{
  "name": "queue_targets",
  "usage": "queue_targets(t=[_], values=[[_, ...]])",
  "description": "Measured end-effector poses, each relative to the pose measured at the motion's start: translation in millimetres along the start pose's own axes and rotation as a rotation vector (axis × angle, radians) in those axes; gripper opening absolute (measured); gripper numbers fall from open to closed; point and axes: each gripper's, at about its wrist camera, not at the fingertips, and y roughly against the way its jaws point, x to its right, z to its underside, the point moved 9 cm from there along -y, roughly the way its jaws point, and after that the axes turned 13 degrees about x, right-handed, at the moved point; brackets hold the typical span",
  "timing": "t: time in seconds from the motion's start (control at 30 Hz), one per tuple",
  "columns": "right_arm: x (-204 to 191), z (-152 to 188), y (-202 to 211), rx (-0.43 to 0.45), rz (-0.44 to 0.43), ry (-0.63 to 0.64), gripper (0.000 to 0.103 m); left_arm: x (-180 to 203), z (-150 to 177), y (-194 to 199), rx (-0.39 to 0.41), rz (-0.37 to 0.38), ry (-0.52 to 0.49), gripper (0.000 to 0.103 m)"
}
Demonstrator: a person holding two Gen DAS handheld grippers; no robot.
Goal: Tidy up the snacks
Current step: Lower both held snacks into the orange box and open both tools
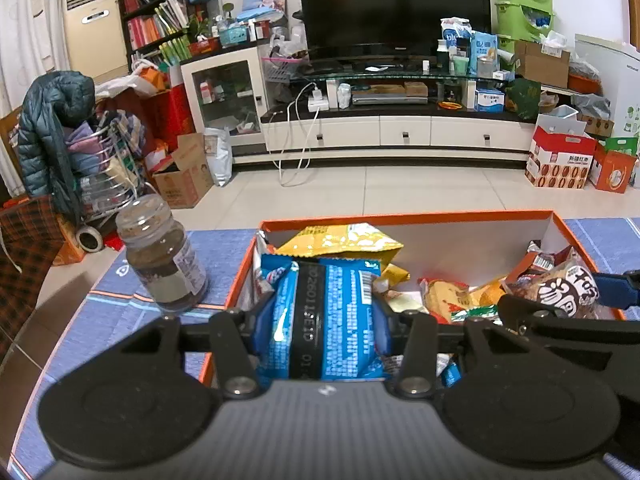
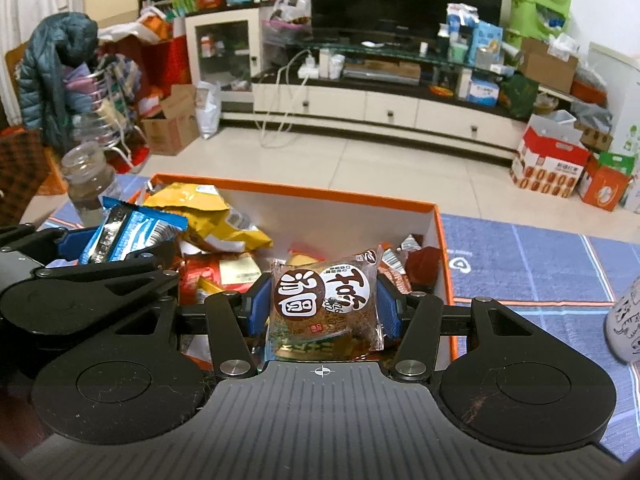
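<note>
While both packets hang over the orange-rimmed, white-walled cardboard box (image 2: 436, 216), each is pinched flat between blue pads, probably so the soft wrappers neither slip nor crush. The left hand-held gripper (image 1: 322, 320) is closed on a blue foil snack packet (image 1: 328, 316) with a black band, barcode side up, held above the near left part of the box. The right hand-held gripper (image 2: 322, 308) is closed on a clear-wrapped brown pastry with round white and brown labels (image 2: 324, 300), held upright above the near right part of the box, with the label facing the camera.

Inside the box, behind the blue packet, a crumpled yellow crisp bag (image 1: 344, 240) leans against the left wall; red and orange wrappers (image 2: 216, 276) lie loose on the floor of the box between the two grippers. The far right part of the box shows bare white wall, which suggests room to lay things in order.

Whether the packets are being lifted out or set in cannot be told; the heaped contents suggest sorting is only partly done.

Just left of the box, a clear glass jar of brown granules (image 1: 164, 256) stands upright on the blue patterned tabletop (image 2: 540, 264). Well to the right of the box, a white patterned cup (image 2: 626, 320) shows at the edge of the right wrist view.
</note>
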Motion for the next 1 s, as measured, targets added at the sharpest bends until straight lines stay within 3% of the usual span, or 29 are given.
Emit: queue_targets(t=[1.0], values=[[9.3, 4.3, -6.3, -0.028, 0.008, -0.005, 0.041, 9.1, -1.0, -1.8, -0.009, 0.0, -0.026, 0.046]])
